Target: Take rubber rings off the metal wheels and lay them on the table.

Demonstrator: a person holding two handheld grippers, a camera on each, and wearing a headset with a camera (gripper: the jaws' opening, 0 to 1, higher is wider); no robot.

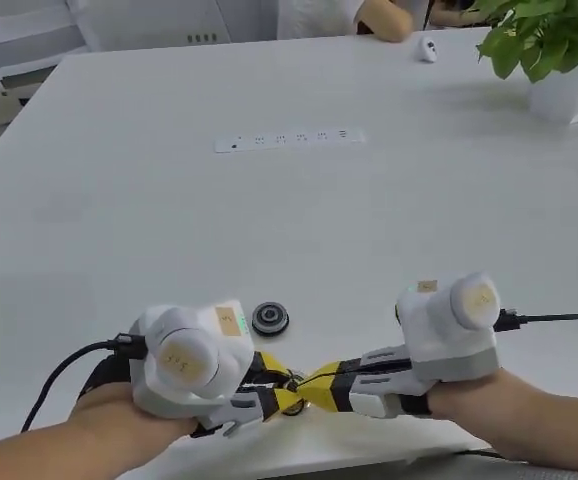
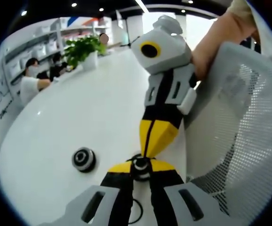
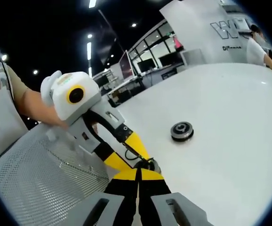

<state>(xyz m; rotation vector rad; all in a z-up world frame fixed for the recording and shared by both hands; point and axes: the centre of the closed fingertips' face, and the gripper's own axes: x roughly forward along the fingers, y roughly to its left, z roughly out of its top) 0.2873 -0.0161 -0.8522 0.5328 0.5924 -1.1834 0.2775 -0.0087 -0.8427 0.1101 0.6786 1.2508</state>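
Left gripper (image 2: 141, 166): its jaws are nearly together, clamped from both sides on a small metal wheel (image 2: 140, 163) held just above the table's (image 1: 269, 220) near edge.
Risk at the left gripper: the hold looks to be on a smooth round rim, so a sideways tug could let the wheel twist or pop out.
Loose wheel (image 1: 270, 318): it lies flat on the table just beyond the grippers, its dark ring seemingly on. A swinging gripper could knock it rolling.
Thin black loop (image 2: 137, 210): it curls under the left jaws and may be a rubber ring partly worked off, though it is too small to be sure. A stretched ring could snap back or fly off.
Right gripper (image 3: 138, 173): its jaws are pressed together with the tips at the held wheel, meeting the left gripper nose to nose. Whether they pinch any rubber cannot be told.
Risk at the right gripper: a thin bite may slip off the ring.
Table edge: a mesh chair (image 2: 230, 117) is just beside it, so anything dropped could fall off the table.
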